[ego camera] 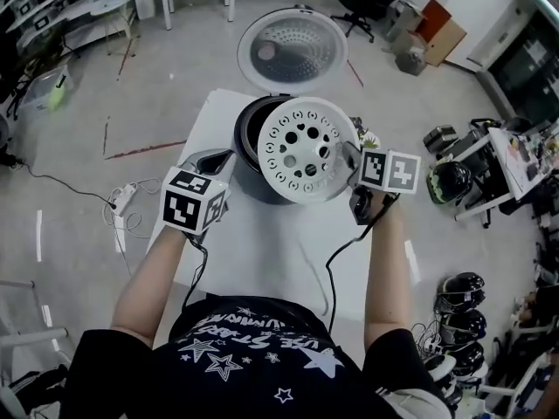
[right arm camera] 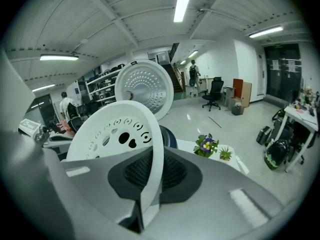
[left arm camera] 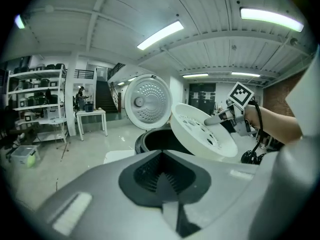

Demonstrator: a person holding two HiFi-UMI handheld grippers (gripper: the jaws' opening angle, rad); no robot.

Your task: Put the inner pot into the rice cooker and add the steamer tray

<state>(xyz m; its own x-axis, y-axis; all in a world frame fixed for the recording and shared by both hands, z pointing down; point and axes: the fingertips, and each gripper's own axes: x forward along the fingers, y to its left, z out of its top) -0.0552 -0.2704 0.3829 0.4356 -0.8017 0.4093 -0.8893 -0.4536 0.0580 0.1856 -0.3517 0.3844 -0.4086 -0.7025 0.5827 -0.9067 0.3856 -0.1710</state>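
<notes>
Head view: the right gripper [ego camera: 351, 158] pinches the rim of the white steamer tray [ego camera: 304, 151], held tilted over the open rice cooker [ego camera: 248, 140] and covering most of its mouth. Left gripper view: the left gripper [left arm camera: 161, 173] is empty, jaws pressed together; the cooker's dark well may hold the inner pot. Right gripper view: the tray hides the cooker, with only the lid [right arm camera: 145, 86] showing.

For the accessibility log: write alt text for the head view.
The right gripper holds a white perforated steamer tray by its rim, tilted over the open rice cooker on a table. The left gripper, empty, hovers beside it.
</notes>
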